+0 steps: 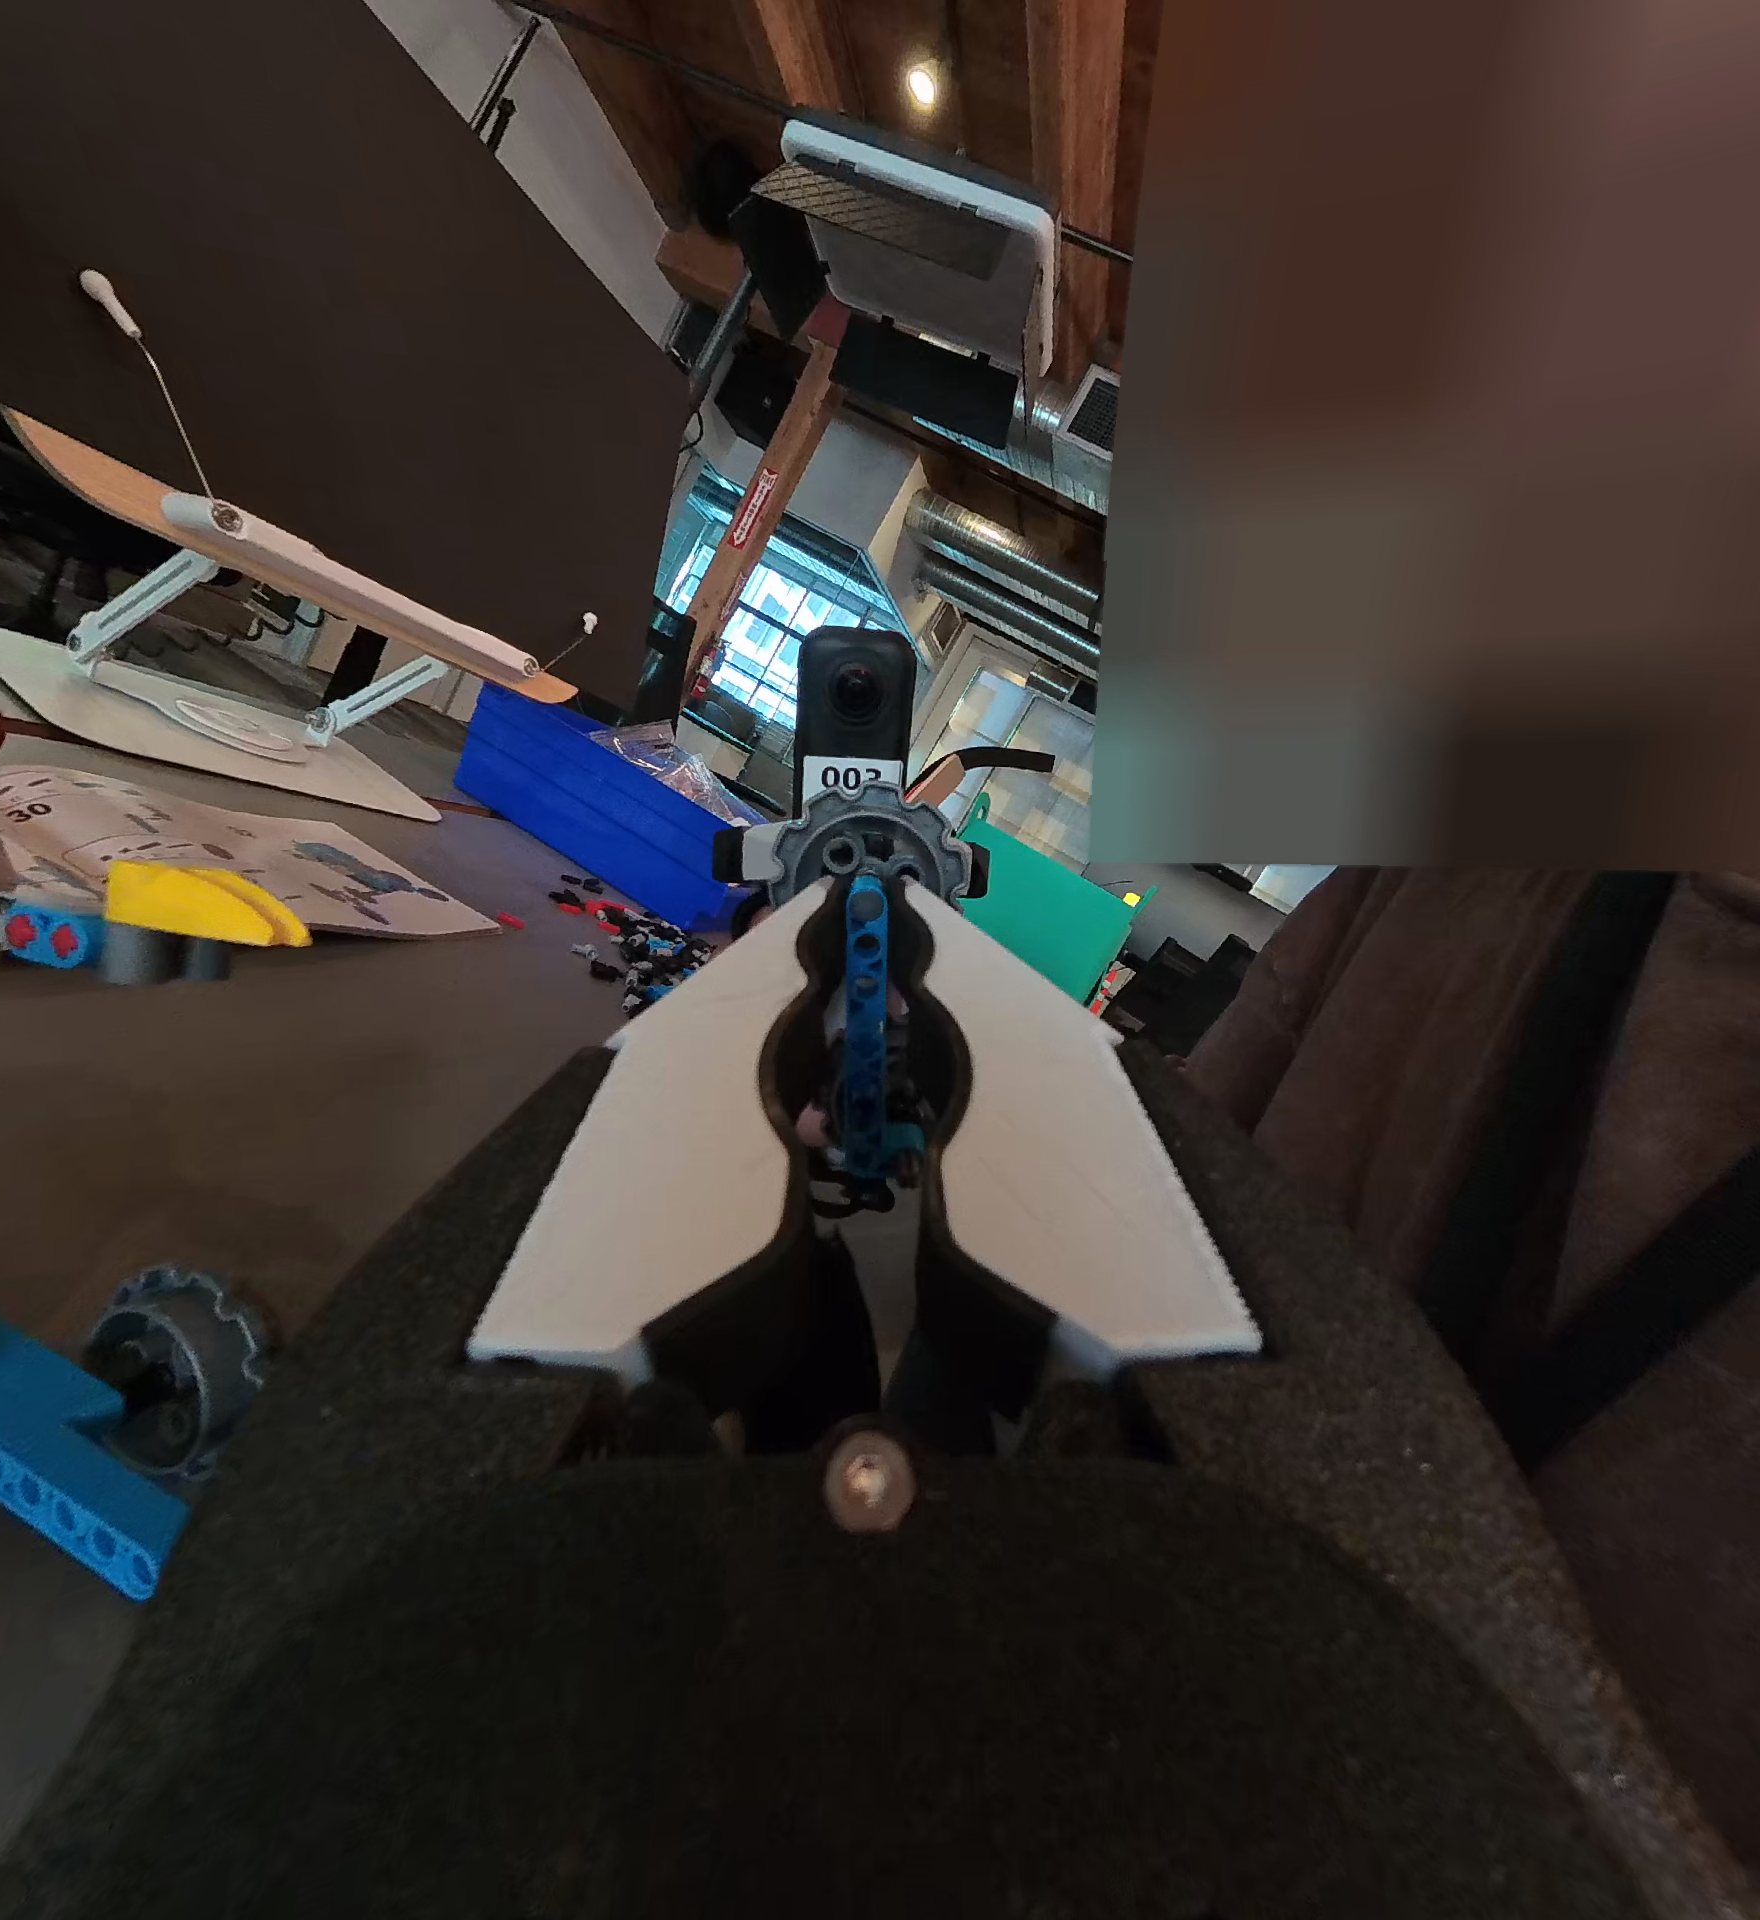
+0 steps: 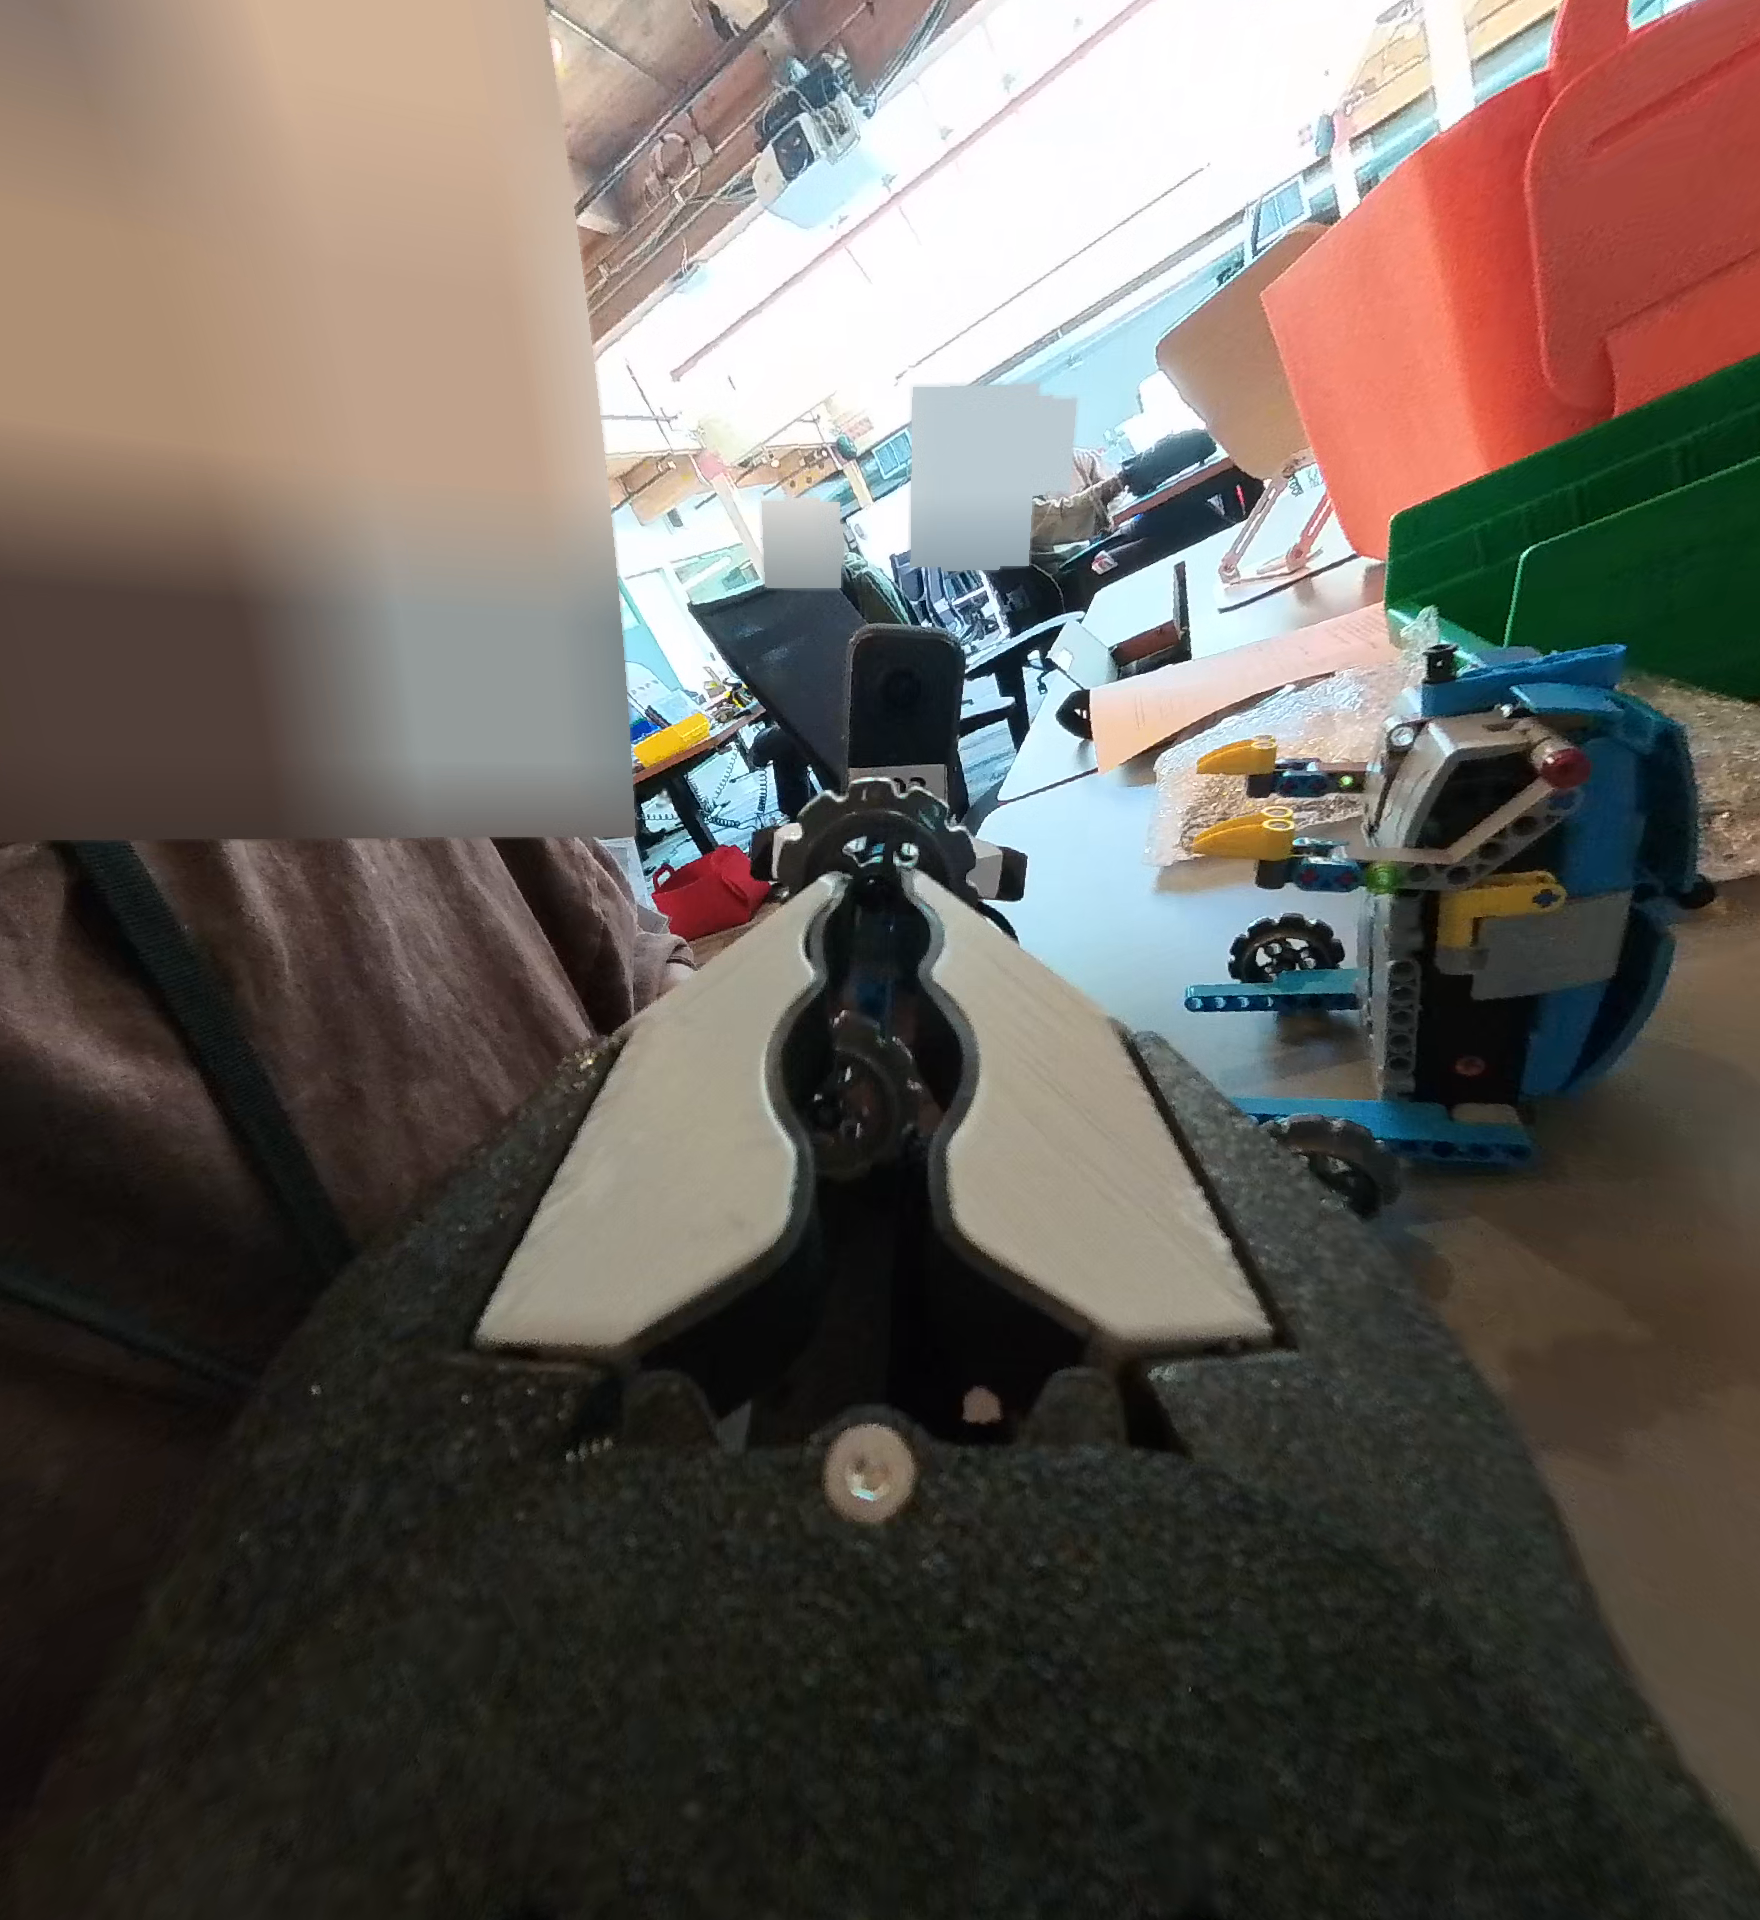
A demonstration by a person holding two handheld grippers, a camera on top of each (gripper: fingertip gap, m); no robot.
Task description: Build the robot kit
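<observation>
My left gripper (image 1: 860, 894) is shut on a blue holed beam (image 1: 863, 997) that runs up between its white fingers (image 1: 689, 1132). A grey toothed wheel (image 1: 871, 852) sits at the beam's far end, right at my fingertips. The right gripper faces mine head-on, its camera (image 1: 855, 707) just behind the wheel. In the right wrist view, my right gripper (image 2: 871, 883) is shut on the same small assembly. One grey toothed wheel (image 2: 865, 1101) lies between its fingers and another (image 2: 871, 836) sits at the tips. The left gripper's camera (image 2: 902, 696) is just beyond.
On the table at the left are a yellow curved piece (image 1: 201, 904), a booklet (image 1: 232, 862), loose pins (image 1: 647, 945), a blue bin (image 1: 595, 800) and a blue beam with a wheel (image 1: 55, 1455). A blue and grey brick model (image 2: 1478, 914) stands at the right, before a green bin (image 2: 1634, 540). A person in brown (image 2: 180, 1039) is close. Both grippers' tips are close together, under 4 cm apart.
</observation>
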